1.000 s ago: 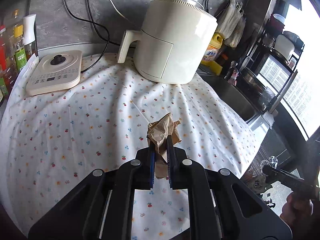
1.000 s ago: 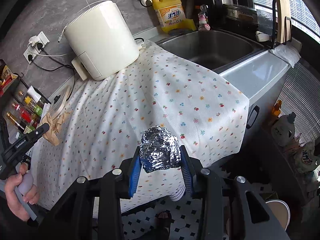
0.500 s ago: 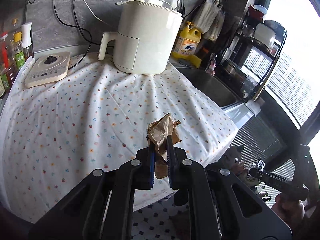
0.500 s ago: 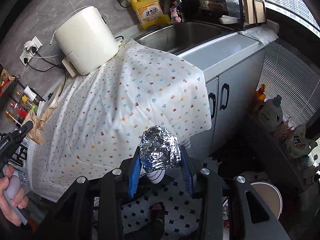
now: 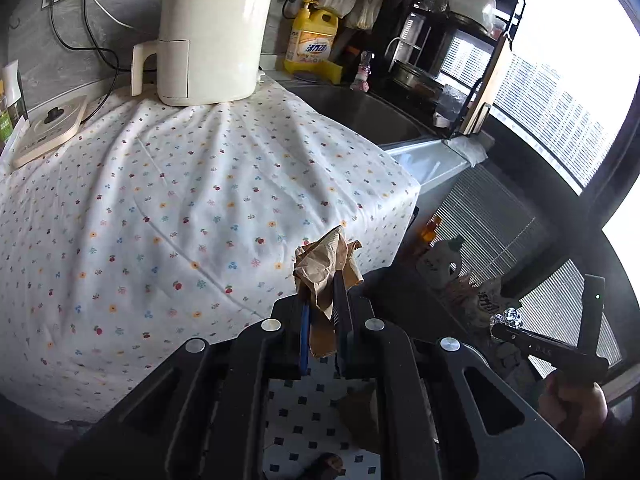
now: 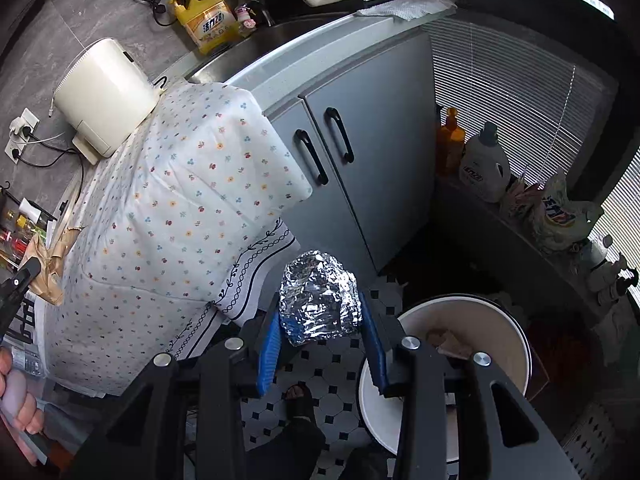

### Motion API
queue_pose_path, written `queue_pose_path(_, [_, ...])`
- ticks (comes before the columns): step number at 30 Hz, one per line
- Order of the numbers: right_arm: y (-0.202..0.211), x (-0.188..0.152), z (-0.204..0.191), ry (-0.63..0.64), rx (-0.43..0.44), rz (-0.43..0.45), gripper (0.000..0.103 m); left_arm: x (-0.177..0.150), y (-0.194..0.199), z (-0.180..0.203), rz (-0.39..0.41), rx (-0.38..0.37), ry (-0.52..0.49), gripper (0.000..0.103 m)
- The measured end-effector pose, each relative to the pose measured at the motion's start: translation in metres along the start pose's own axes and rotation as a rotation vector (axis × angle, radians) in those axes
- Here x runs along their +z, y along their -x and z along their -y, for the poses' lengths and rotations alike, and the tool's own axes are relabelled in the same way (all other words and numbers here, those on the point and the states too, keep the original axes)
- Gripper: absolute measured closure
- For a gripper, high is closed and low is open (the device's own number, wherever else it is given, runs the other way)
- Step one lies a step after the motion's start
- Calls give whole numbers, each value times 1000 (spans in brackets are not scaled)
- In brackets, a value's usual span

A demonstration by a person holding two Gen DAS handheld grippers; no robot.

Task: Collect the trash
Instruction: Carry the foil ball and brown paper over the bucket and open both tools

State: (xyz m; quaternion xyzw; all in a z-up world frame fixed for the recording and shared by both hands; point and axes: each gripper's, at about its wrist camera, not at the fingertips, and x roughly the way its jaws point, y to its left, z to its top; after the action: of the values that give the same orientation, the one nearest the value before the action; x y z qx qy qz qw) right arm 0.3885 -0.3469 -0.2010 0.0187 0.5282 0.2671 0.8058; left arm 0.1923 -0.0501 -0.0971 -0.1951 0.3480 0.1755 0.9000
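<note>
Two pieces of trash on their way to the bin.

The foil ball (image 6: 318, 300) sits pinched between the pads of the right gripper (image 6: 320, 344), just beside the white bin (image 6: 516, 332) on the tiled floor and not yet over its opening — released here, it would likely drop on the tiles. The crumpled brown paper (image 5: 326, 270) is clamped in the near-closed left gripper (image 5: 322, 320), farther from the bin, at the edge of the flowered cloth (image 5: 180, 208). The paper is held by a thin fold, so a quick swing could shake it loose.
</note>
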Motion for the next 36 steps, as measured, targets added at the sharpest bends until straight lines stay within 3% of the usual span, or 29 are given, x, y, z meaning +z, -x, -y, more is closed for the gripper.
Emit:
queue_pose_path(13, [43, -40, 69, -77, -54, 45, 63, -38, -32, 85, -85, -143, -76, 92])
queue_pose_path(14, [46, -43, 75, -98, -42, 50, 58, -41, -35, 92, -96, -154, -87, 92])
queue_pose_path(15, [50, -45, 82, -127, -28, 60, 40, -43, -39, 99, -107, -165, -98, 92])
queue_pose_path(16, [55, -47, 88, -152, -19, 81, 29, -46, -42, 106, -117, -178, -110, 92])
queue_pose_path(25, [90, -59, 125, -226, -65, 137, 29, -69, -70, 175, -215, -298, -243, 92])
queue_pose_path(36, [125, -99, 170, -372, -134, 176, 31, -106, -102, 240, -361, -406, -373, 91])
